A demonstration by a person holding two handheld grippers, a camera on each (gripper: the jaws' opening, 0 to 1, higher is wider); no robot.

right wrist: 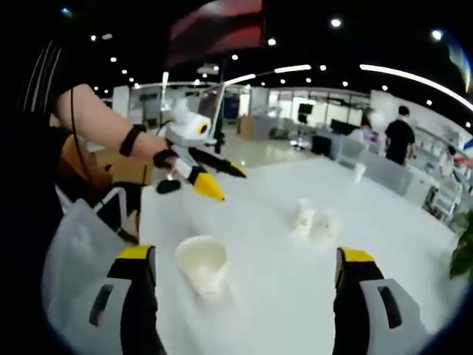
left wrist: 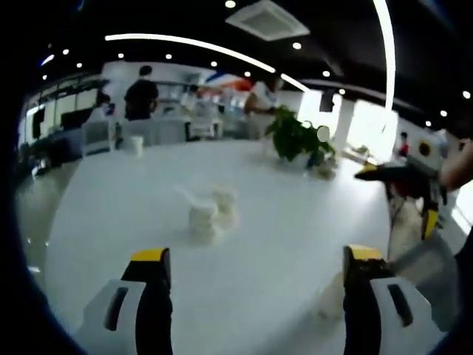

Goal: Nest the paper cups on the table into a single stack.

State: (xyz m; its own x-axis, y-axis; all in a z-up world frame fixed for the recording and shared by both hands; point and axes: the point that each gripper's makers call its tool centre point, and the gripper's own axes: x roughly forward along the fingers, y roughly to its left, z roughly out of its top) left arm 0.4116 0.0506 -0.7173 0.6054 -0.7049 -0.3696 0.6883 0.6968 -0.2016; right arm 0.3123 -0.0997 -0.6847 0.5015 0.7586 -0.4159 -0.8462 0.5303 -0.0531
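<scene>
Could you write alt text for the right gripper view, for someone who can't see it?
An upright paper cup stands on a white table between the open right gripper, two more cups farther off. The left gripper, in a person's hand, hovers at left.

- The left gripper view looks low across the white bench [left wrist: 148, 222] from its near edge, facing a small cluster of paper cups [left wrist: 211, 214] mid-bench and a potted plant [left wrist: 295, 137] beyond.
- The right gripper view looks over the same bench [right wrist: 266, 251] from another side, with one cup [right wrist: 202, 262] close by.
- Both views share the bench top and the cup cluster [right wrist: 314, 220]; each catches the other tongs at its edge.
</scene>
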